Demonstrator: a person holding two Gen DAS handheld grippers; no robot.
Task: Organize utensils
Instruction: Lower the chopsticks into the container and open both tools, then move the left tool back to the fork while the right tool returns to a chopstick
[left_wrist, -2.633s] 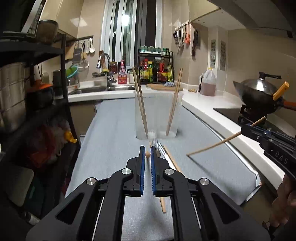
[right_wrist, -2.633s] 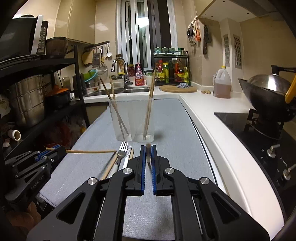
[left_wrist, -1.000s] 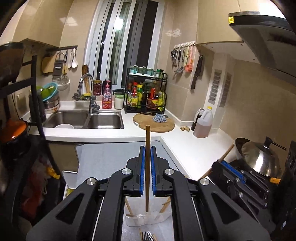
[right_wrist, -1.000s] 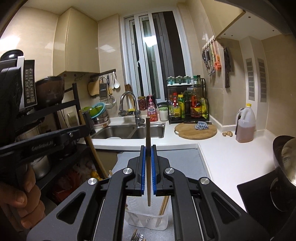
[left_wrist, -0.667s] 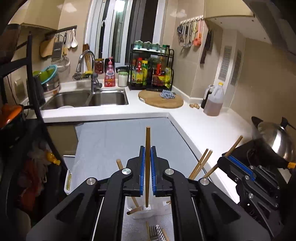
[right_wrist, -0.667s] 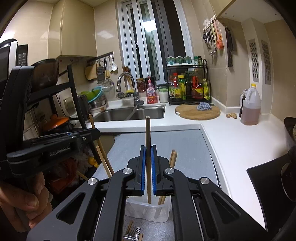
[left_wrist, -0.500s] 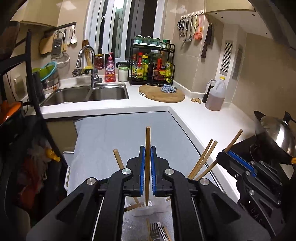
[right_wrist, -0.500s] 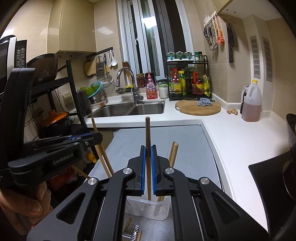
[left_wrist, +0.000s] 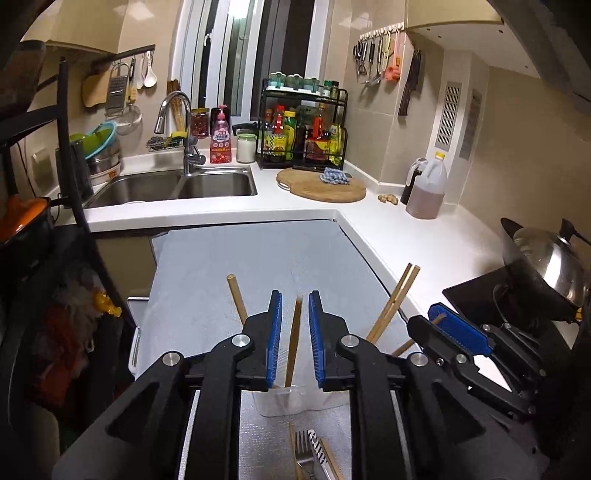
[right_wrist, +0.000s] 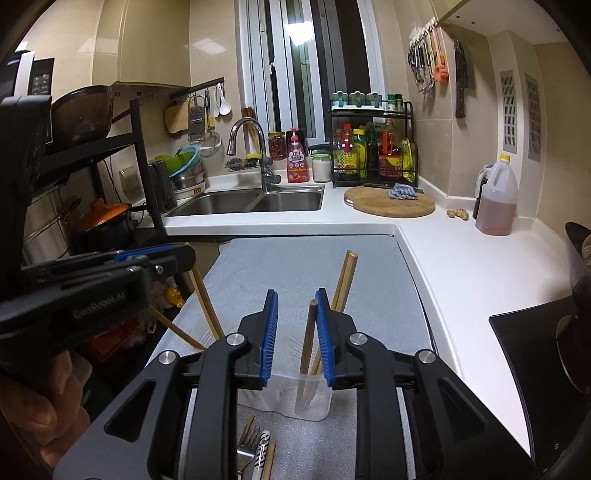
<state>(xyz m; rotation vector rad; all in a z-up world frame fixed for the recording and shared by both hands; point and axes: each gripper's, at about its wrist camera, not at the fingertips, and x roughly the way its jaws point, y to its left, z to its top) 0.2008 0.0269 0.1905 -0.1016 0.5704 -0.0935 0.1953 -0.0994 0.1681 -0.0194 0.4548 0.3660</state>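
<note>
My left gripper (left_wrist: 295, 297) hovers over a clear plastic container (left_wrist: 291, 400) on the grey mat. Its jaws are opening, and a wooden chopstick (left_wrist: 294, 343) stands loose between the blue pads with its lower end in the container. My right gripper (right_wrist: 296, 295) is above the same container (right_wrist: 295, 397), its jaws also opening. Its chopstick (right_wrist: 307, 336) leans close to the right pad, clear of the left one, with its tip inside. More chopsticks (left_wrist: 393, 302) (right_wrist: 345, 280) lean in the container. A fork (right_wrist: 246, 448) and other utensils lie on the mat in front.
The grey mat (left_wrist: 258, 266) adjoins a white counter (right_wrist: 461, 273) with a sink (left_wrist: 184, 186), cutting board (left_wrist: 321, 188) and oil jug (right_wrist: 496, 199). A wok (left_wrist: 546, 266) sits on the stove at right. A black shelf rack (right_wrist: 144, 166) stands at left.
Both grippers came down over the container, each with a chopstick clamped upright. Their jaws have now parted, and both chopsticks have dropped lower into the container and lean loose.
</note>
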